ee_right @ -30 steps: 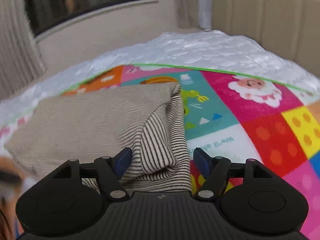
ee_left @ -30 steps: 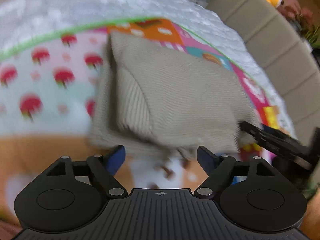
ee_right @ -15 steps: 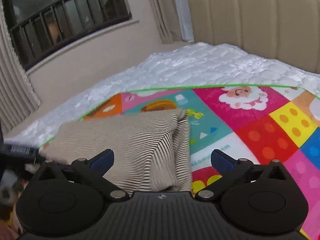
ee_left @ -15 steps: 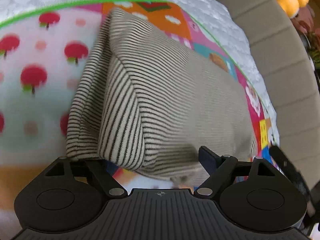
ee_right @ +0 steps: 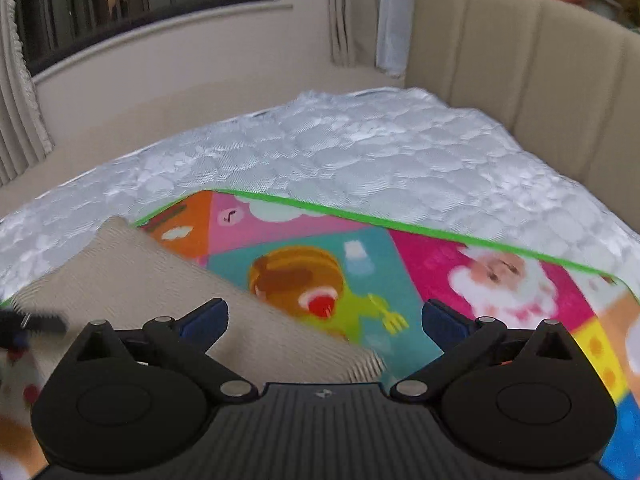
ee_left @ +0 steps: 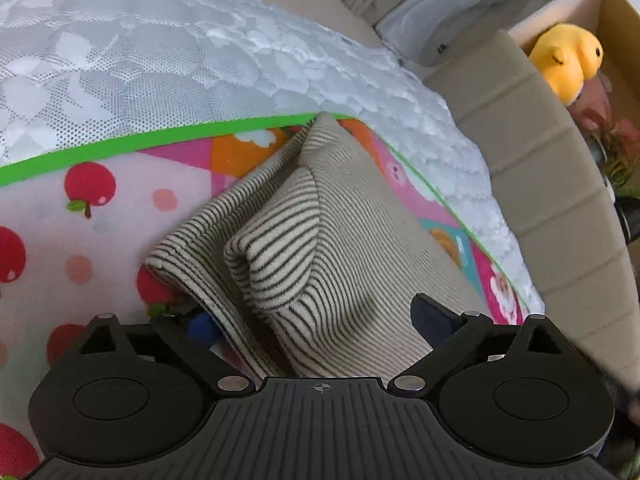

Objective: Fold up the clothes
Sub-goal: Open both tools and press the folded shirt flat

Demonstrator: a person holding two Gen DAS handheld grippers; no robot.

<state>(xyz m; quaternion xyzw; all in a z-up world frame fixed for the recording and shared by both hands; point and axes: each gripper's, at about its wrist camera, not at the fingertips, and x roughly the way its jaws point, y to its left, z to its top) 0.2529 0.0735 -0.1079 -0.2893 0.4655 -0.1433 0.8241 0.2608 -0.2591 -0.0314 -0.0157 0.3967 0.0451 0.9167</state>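
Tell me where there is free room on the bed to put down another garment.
The quilted mattress is bare between the play mat's green edge and the headboard. The mat's cartoon panels right of the striped sweater are bare too. The near-left corner is crowded: the sweater fills it.

My left claw (ee_left: 316, 320) and right claw (ee_right: 324, 316) look alike: a matte black ribbed body with a tiny crosshair mark at its top edge, two round black discs flanking it, angled black linkage arms above it pinned with silver screws, and dark blue fingertips (ee_right: 440, 320).
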